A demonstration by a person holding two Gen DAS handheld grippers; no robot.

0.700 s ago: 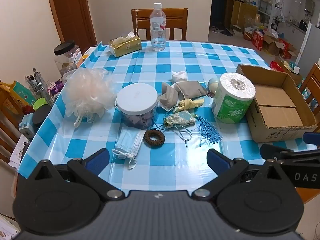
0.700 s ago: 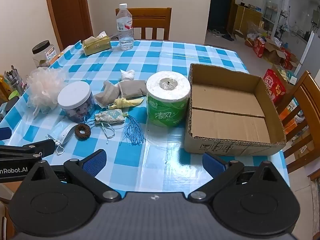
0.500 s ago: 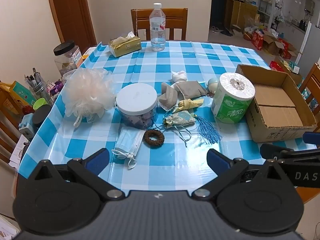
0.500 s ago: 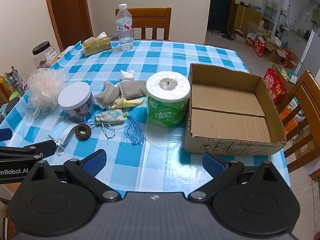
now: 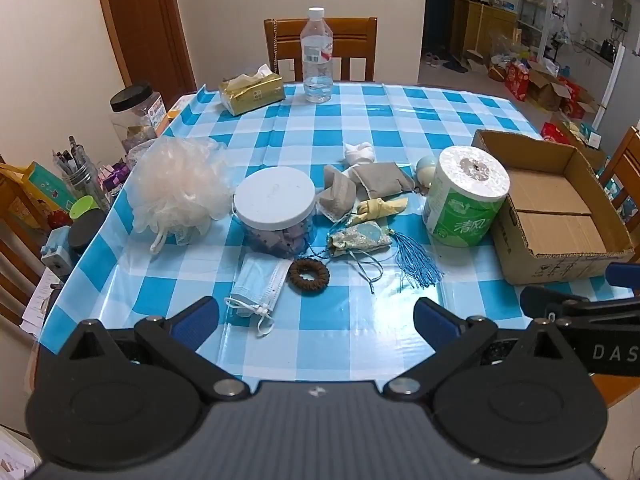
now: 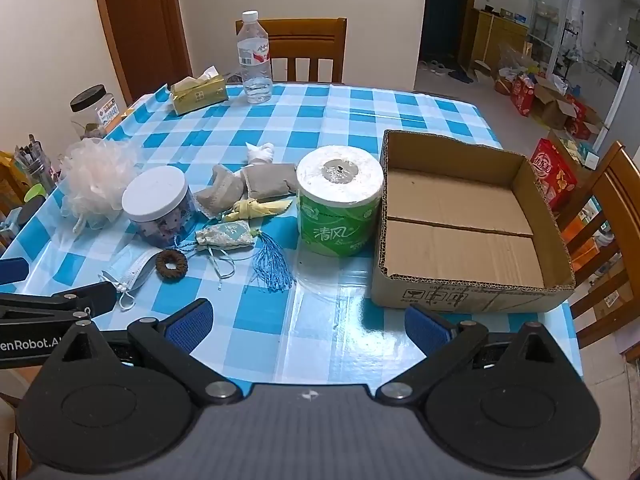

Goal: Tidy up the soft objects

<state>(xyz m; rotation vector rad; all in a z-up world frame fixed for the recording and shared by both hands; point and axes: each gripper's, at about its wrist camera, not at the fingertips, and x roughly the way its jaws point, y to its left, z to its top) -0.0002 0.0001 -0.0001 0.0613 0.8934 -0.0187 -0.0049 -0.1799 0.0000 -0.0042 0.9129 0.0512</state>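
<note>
Soft things lie mid-table on the blue checked cloth: a pale mesh bath puff (image 5: 176,188), a blue face mask (image 5: 260,280), a brown ring scrunchie (image 5: 309,275), a patterned sachet with a blue tassel (image 5: 360,240), grey fabric pouches (image 5: 380,179), a yellow knotted cloth (image 5: 380,208) and a green-wrapped paper roll (image 5: 464,196). An open cardboard box (image 6: 460,216) stands at the right. My left gripper (image 5: 316,320) hangs open above the near edge, in front of the mask. My right gripper (image 6: 306,324) is open too, near the box's front corner. Neither holds anything.
A white-lidded jar (image 5: 276,208) stands among the soft things. A water bottle (image 5: 317,56), a tissue pack (image 5: 252,90) and a black-lidded jar (image 5: 138,116) stand at the far side. Pens and clutter crowd the left edge (image 5: 76,176). Wooden chairs (image 6: 612,216) stand around.
</note>
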